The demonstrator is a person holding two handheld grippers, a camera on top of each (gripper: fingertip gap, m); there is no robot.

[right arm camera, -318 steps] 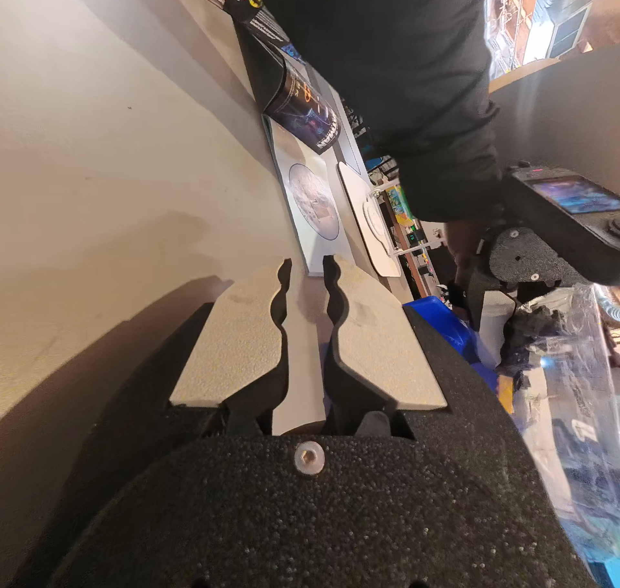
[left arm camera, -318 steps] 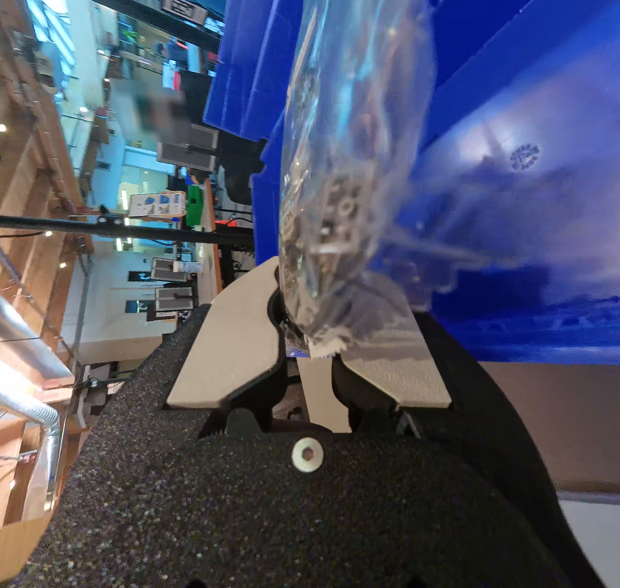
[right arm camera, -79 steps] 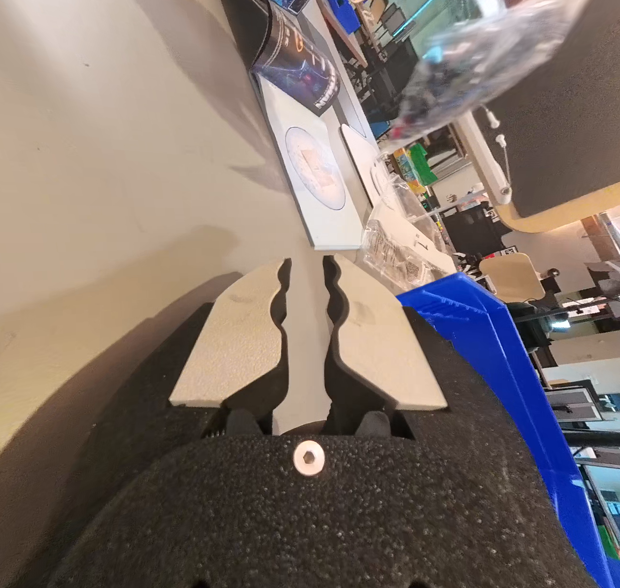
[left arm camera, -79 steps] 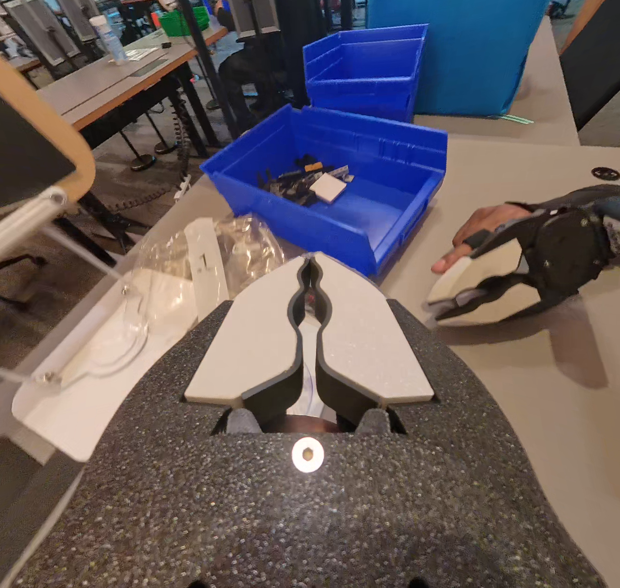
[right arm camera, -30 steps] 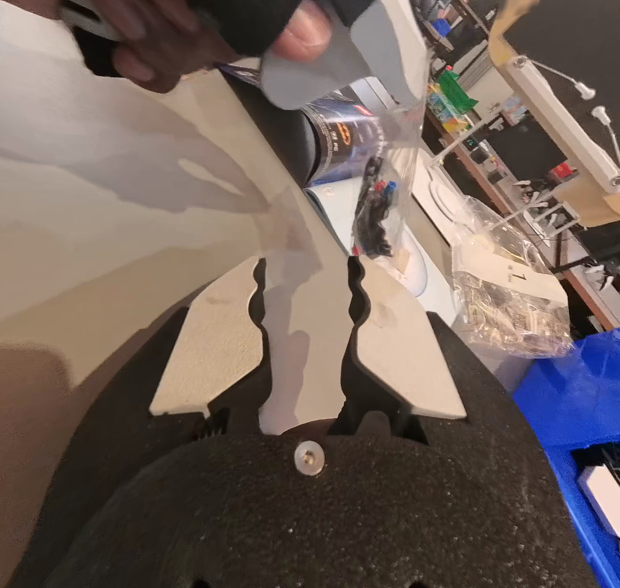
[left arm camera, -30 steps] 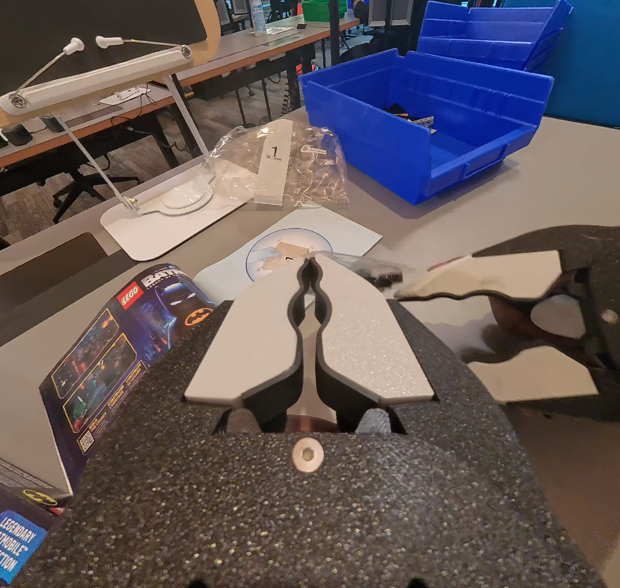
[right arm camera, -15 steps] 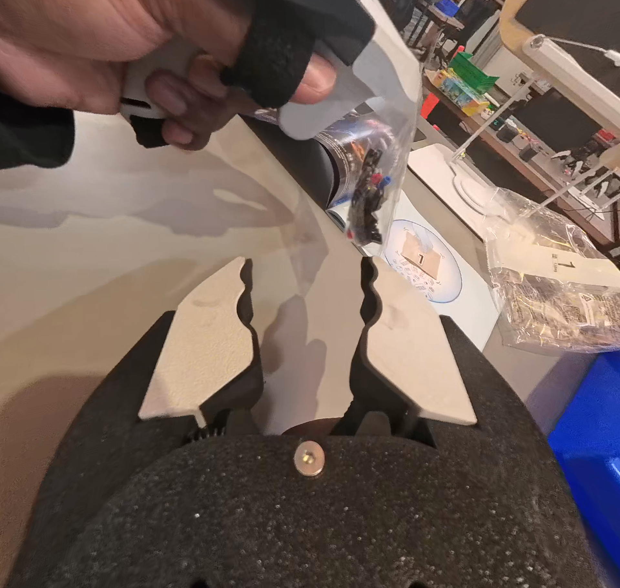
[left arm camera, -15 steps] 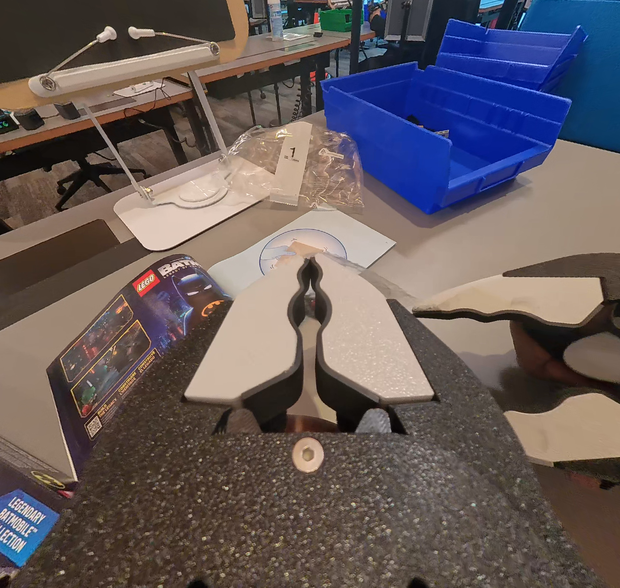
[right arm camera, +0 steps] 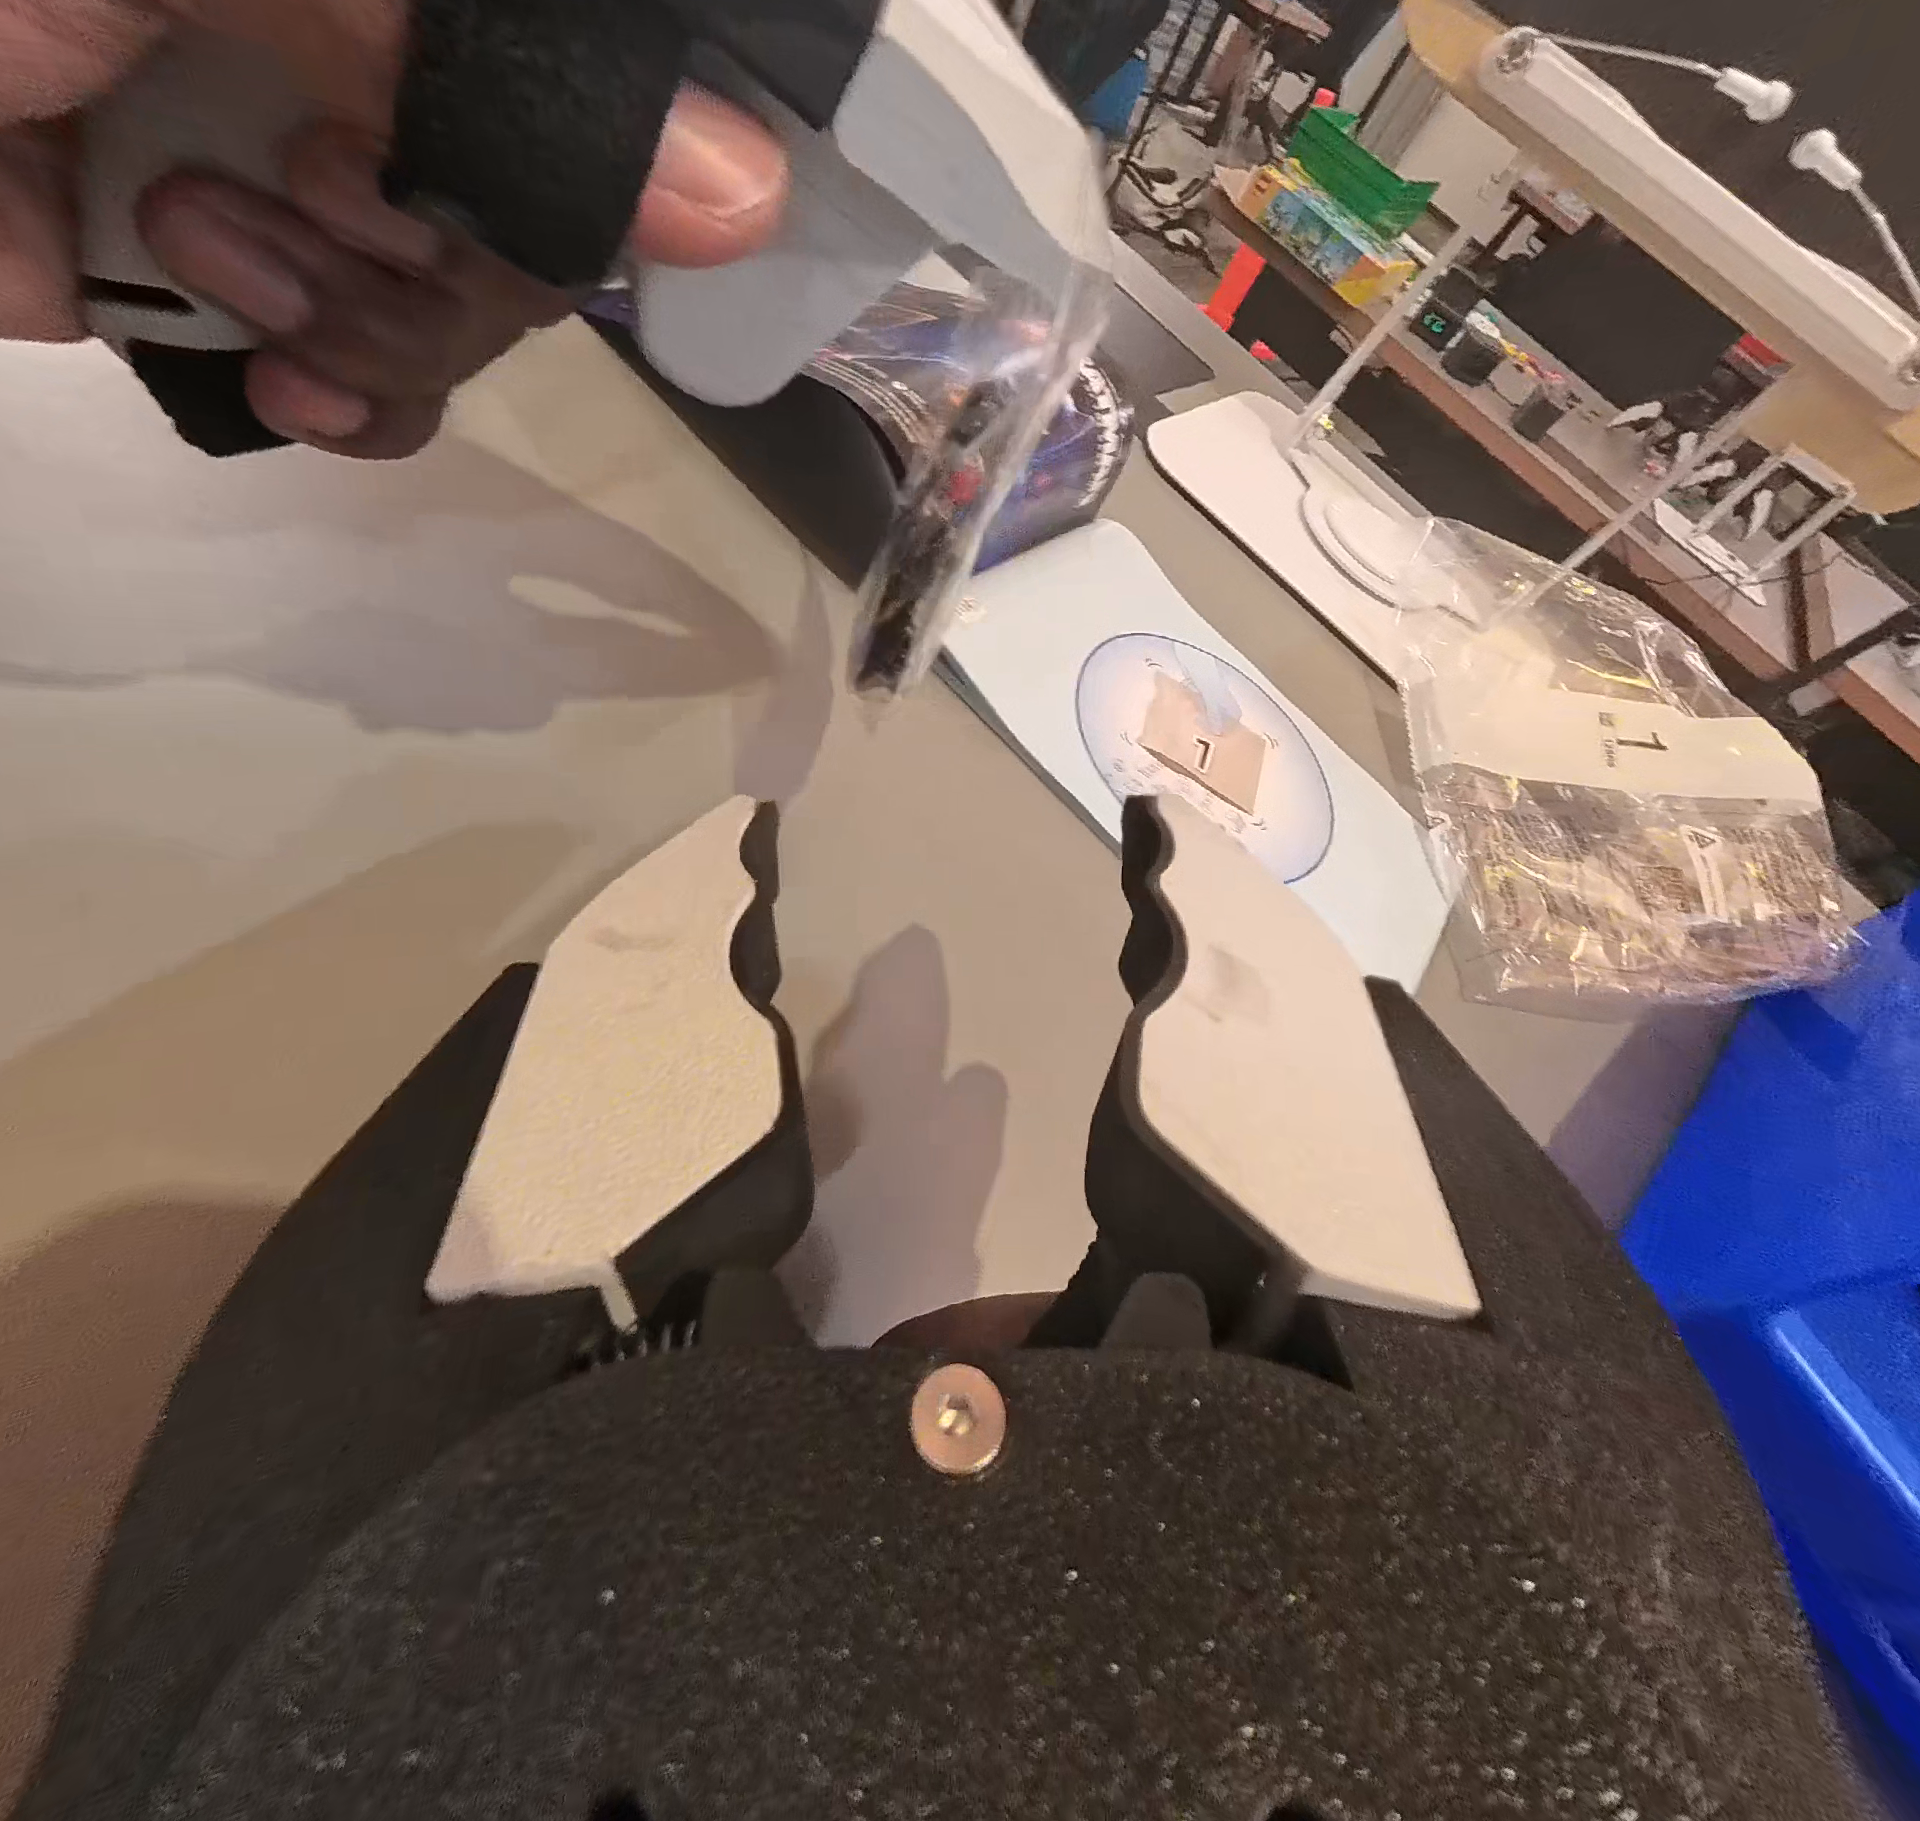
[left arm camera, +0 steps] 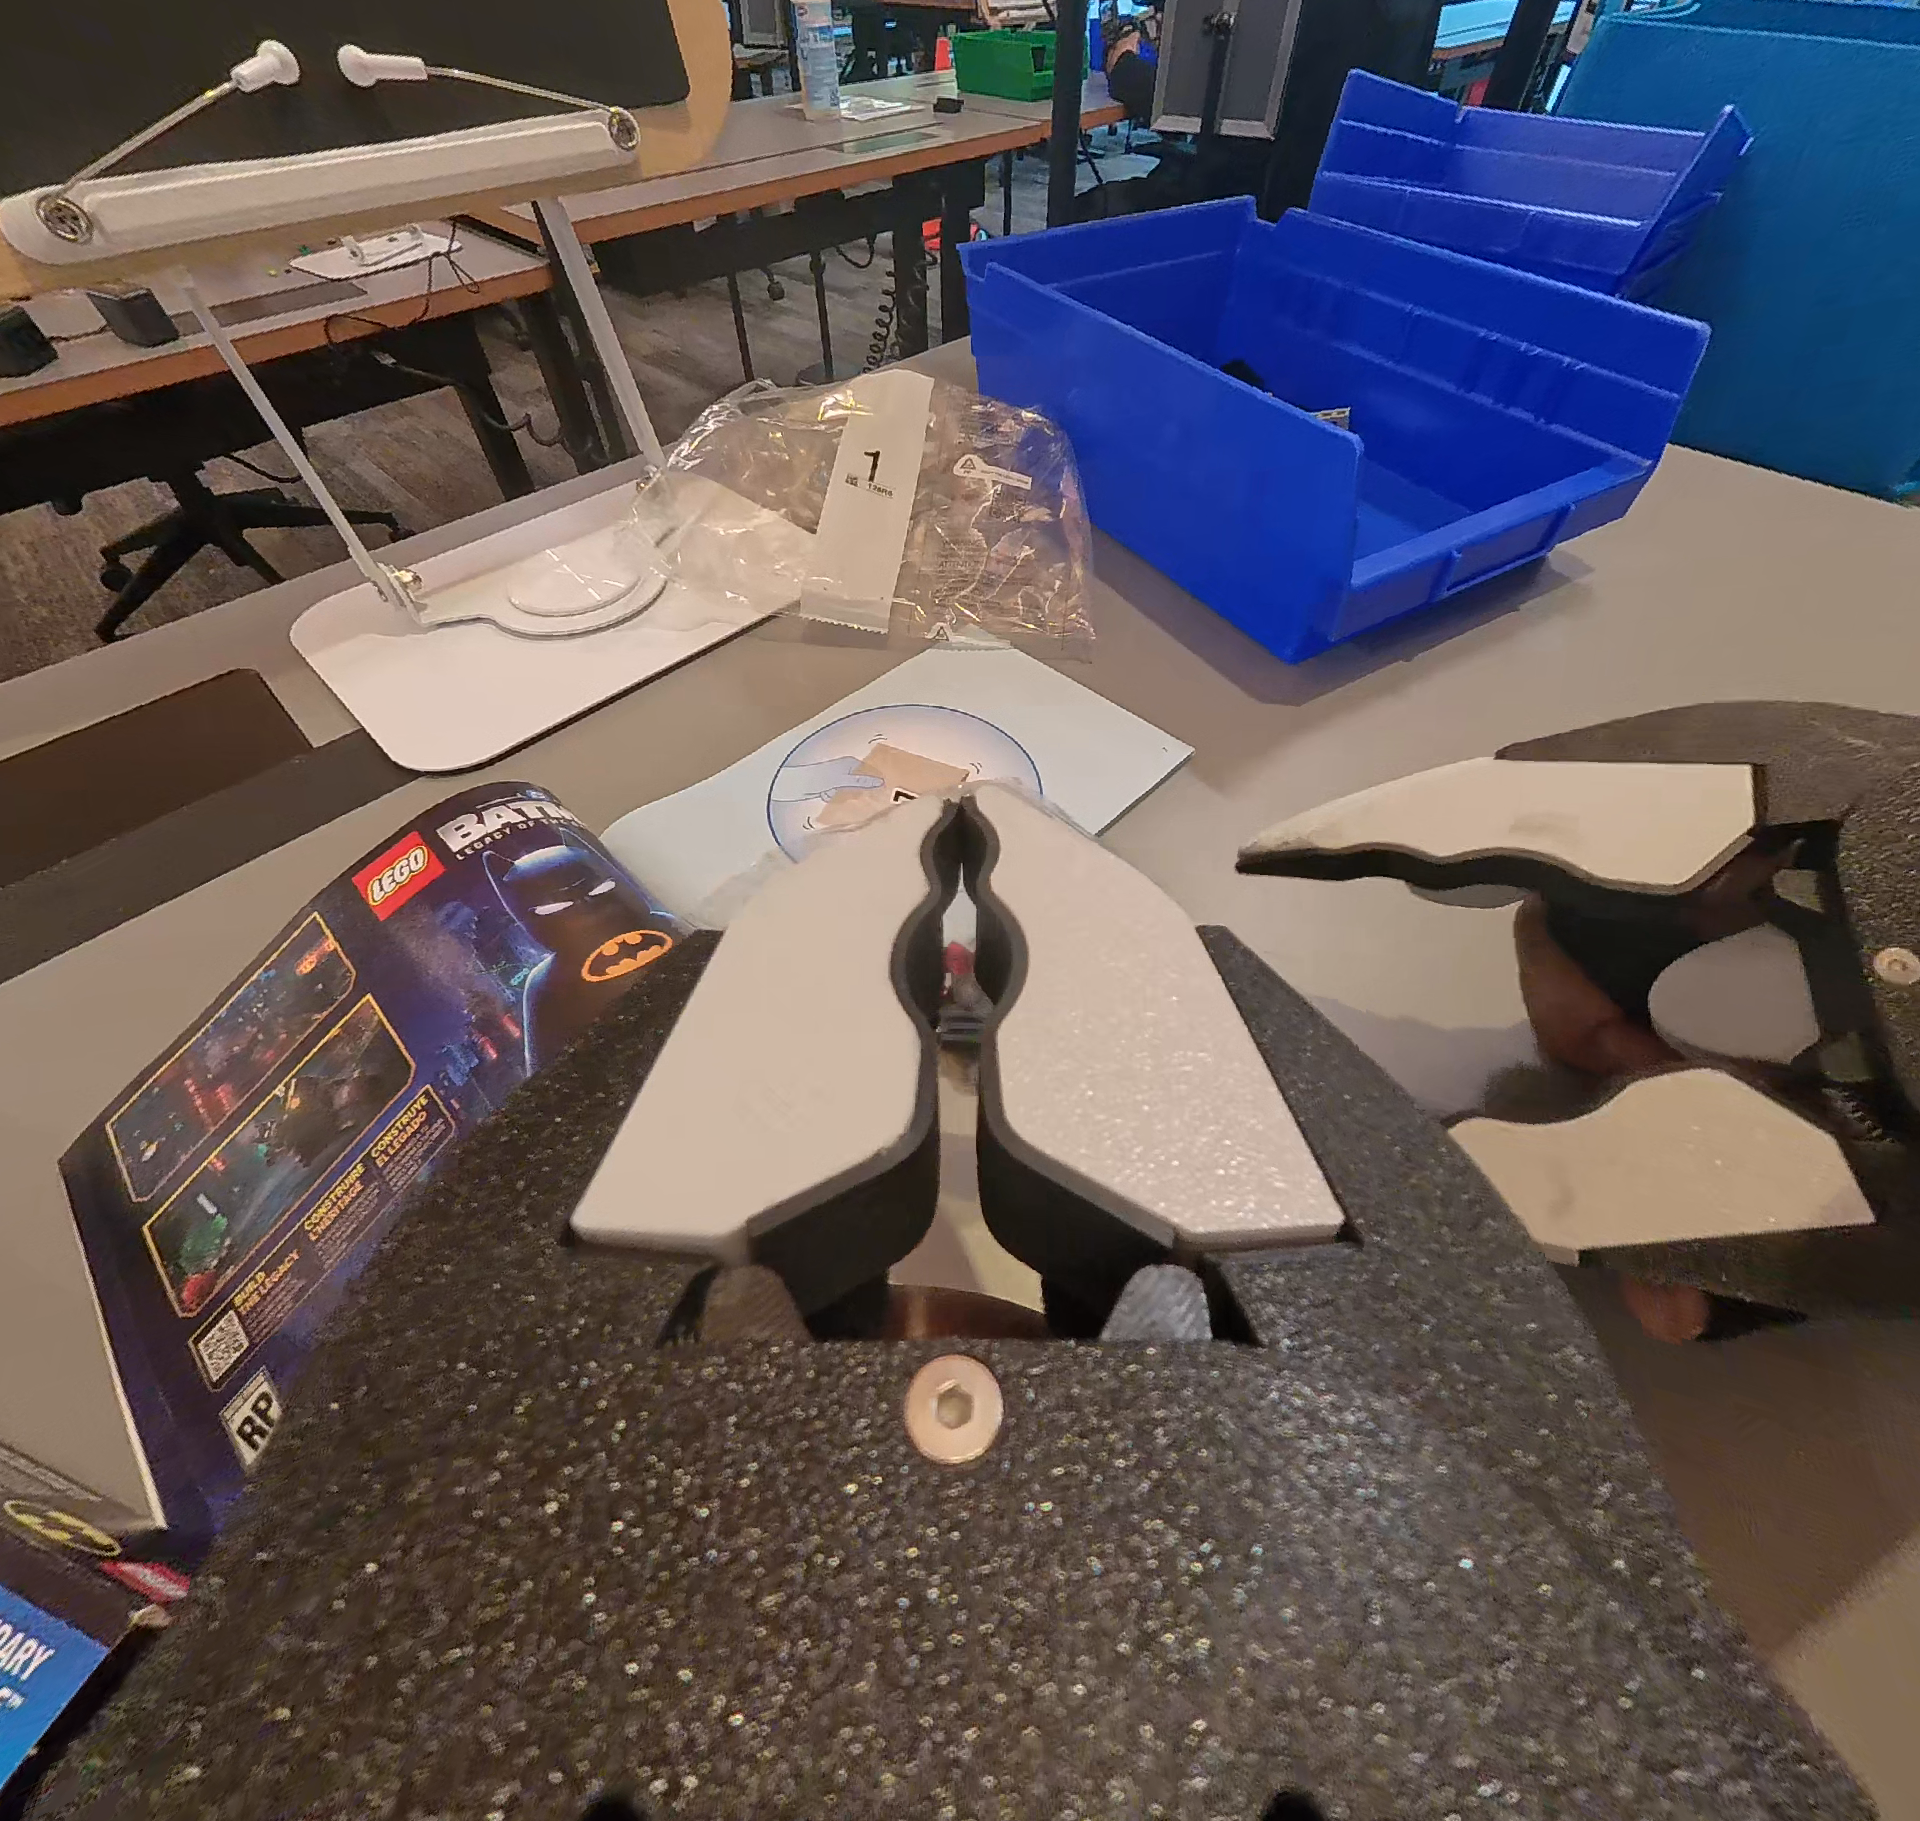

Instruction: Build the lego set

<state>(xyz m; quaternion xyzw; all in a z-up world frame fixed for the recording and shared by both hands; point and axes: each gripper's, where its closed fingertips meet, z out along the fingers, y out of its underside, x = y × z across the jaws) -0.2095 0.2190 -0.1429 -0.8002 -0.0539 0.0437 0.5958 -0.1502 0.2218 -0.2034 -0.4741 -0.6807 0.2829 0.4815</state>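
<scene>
Clearly, the small clear bag (right arm camera: pixel 966 483) dangles, holding dark pieces.

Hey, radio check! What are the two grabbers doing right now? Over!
Left gripper shut on small clear bag, dangling above the table. Right gripper fingers wide open, empty, just below bag. Over.

Right gripper (right arm camera: pixel 943 815) gapes bare above the table (right arm camera: pixel 260 784); beyond, the left gripper (right arm camera: pixel 1075 213) pinches a small clear bag (right arm camera: pixel 956 524) of dark pieces.
</scene>
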